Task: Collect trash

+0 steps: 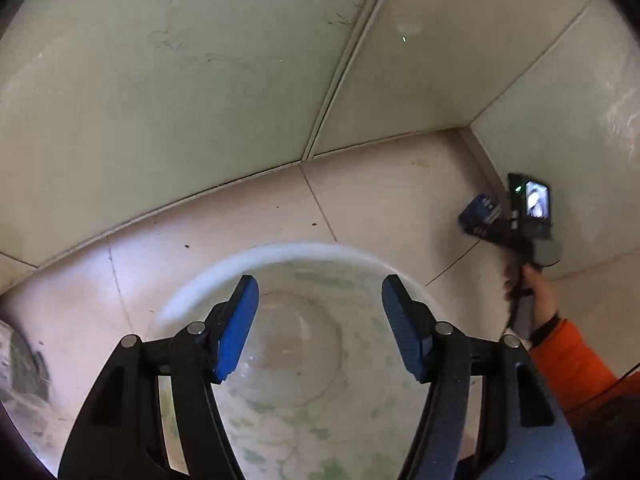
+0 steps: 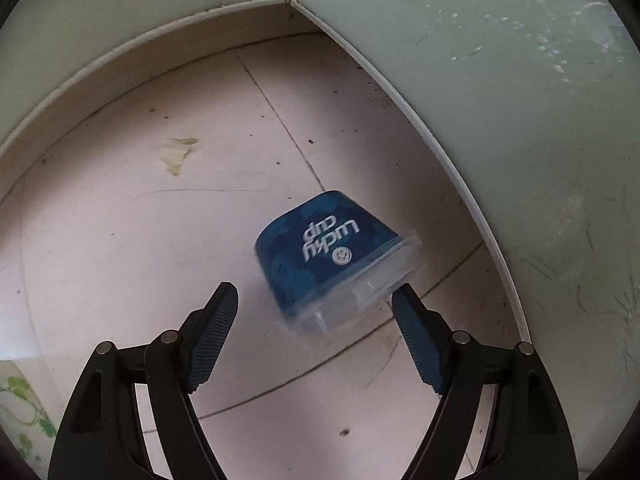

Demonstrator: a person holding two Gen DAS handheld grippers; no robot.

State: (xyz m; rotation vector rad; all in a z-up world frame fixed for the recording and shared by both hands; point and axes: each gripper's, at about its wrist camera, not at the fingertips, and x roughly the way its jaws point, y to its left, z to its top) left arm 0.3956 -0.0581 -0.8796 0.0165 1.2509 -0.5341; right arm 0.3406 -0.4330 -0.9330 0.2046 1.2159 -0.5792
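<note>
From my right gripper, the fingers stand wide apart with nothing clamped; the blue cup sits just ahead of them at about 1 o'clock, blurred, its clear lid toward my right fingertip and its base pointing away; whether it lies on the tiled floor or hangs just above it I cannot tell, the blur being what it is. It is close to the wall at 2 o'clock, near the corner.

My left gripper is likewise spread wide and empty, poised over the pale basin that fills the lower view; from there the cup shows at 3 o'clock, in front of the right tool.

I judge the cup light and thin-walled, likely paper with a brittle plastic lid; it should crush under a hard squeeze and the lid may pop off; the glossy sleeve looks a little slippery. I would take it across the blue body, midway along, pads on opposite sides, and close gently rather than pinch the lid rim.
</note>
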